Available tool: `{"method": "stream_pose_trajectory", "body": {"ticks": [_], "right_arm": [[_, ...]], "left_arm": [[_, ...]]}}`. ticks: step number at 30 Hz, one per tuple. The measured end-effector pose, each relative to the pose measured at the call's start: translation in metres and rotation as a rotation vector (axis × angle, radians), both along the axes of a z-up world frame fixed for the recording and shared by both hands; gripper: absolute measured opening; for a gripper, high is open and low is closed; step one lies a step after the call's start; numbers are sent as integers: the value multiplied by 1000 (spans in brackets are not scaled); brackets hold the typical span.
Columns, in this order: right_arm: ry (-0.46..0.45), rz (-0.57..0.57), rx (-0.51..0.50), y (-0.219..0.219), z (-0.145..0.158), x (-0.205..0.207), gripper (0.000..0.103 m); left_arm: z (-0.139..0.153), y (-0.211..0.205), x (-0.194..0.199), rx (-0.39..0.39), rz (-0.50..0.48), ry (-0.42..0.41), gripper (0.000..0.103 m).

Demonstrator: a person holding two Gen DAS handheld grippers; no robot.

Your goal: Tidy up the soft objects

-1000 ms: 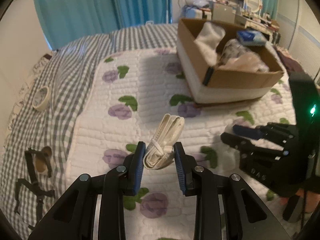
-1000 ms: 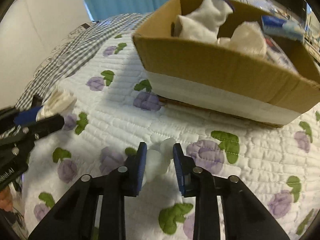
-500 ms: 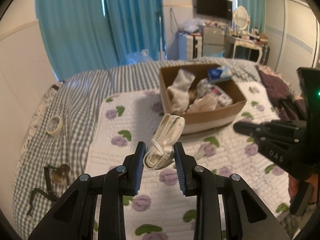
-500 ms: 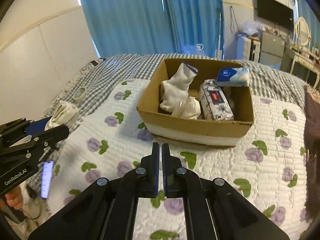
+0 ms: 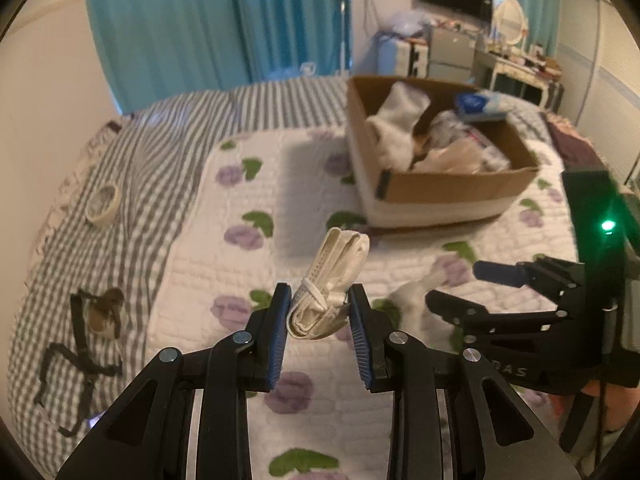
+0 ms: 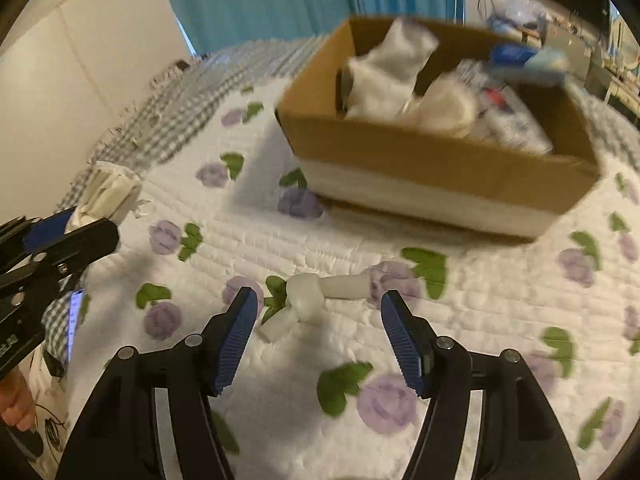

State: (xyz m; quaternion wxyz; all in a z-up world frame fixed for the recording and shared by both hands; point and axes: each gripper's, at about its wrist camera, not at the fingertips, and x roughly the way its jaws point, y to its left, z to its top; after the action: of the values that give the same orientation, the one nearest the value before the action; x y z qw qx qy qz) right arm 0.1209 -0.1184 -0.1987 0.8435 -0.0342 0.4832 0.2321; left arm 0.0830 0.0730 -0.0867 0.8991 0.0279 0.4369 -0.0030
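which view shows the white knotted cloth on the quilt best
The right wrist view: the white knotted cloth lies whole on the quilt between the open right tool's fingers. The left wrist view shows only a blurred part behind the right tool.

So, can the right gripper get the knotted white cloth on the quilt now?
Probably yes: the right gripper, jaws just opened and empty, points at the knotted white cloth, with nothing between.

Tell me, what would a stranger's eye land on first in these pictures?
Probably the left tongs, shut on a folded white bundle above the flowered quilt. Next, the right tongs, whose jaws have just been opening, stand wide over a small knotted white cloth lying on the quilt, not gripped. Behind sits a cardboard box heaped with soft white things.
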Motion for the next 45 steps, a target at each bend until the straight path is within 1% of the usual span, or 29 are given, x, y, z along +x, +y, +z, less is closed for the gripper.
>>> {"method": "stream_pose_trajectory", "body": {"ticks": [5,6,8,10,11,12,13,14,16,19,23,27,29,33,36,39,42,45], "right_arm": [[67,-3,-35,19,-38,28,64],[74,-9,-40,21,-43,33,66],[76,-17,-66,23,-52,38,65],[50,-22,-111,24,-56,34,53],[41,-14,-120,25,-56,32,51],[32,-8,-124,25,-55,30,47],[21,-5,-125,24,-53,29,34],[4,-6,-118,23,-49,27,28],[-2,-5,-109,20,-44,24,28],[-2,-6,-62,10,-34,19,28],[-31,-38,19,-8,-4,10,28],[-120,-44,15,-29,39,1,28],[-165,-65,21,-43,62,1,29],[-246,-118,35,-70,106,13,30],[-291,-143,41,-90,131,24,31],[-302,-155,60,-97,142,44,31],[-296,-168,82,-102,141,69,31],[-282,-169,121,-105,135,92,31]], "left_arm": [[-27,10,19,5,15,56,29],[-33,12,24,7,17,71,29],[-40,15,31,6,17,88,29],[-45,15,37,1,14,96,29],[-46,15,39,-2,12,99,29],[-47,14,40,-6,9,100,29],[-46,13,40,-10,5,97,29],[-46,12,40,-15,0,94,29],[-44,10,39,-20,-10,91,29],[-36,5,34,-19,-30,78,29],[-14,-2,28,-19,-56,35,29],[15,-15,27,-20,-91,-25,29],[28,-23,29,-31,-108,-53,29],[53,-45,41,-44,-134,-103,29],[64,-59,55,-48,-147,-123,29],[69,-74,72,-56,-155,-140,29],[65,-88,96,-68,-160,-135,29],[58,-97,113,-58,-161,-143,29]]}}
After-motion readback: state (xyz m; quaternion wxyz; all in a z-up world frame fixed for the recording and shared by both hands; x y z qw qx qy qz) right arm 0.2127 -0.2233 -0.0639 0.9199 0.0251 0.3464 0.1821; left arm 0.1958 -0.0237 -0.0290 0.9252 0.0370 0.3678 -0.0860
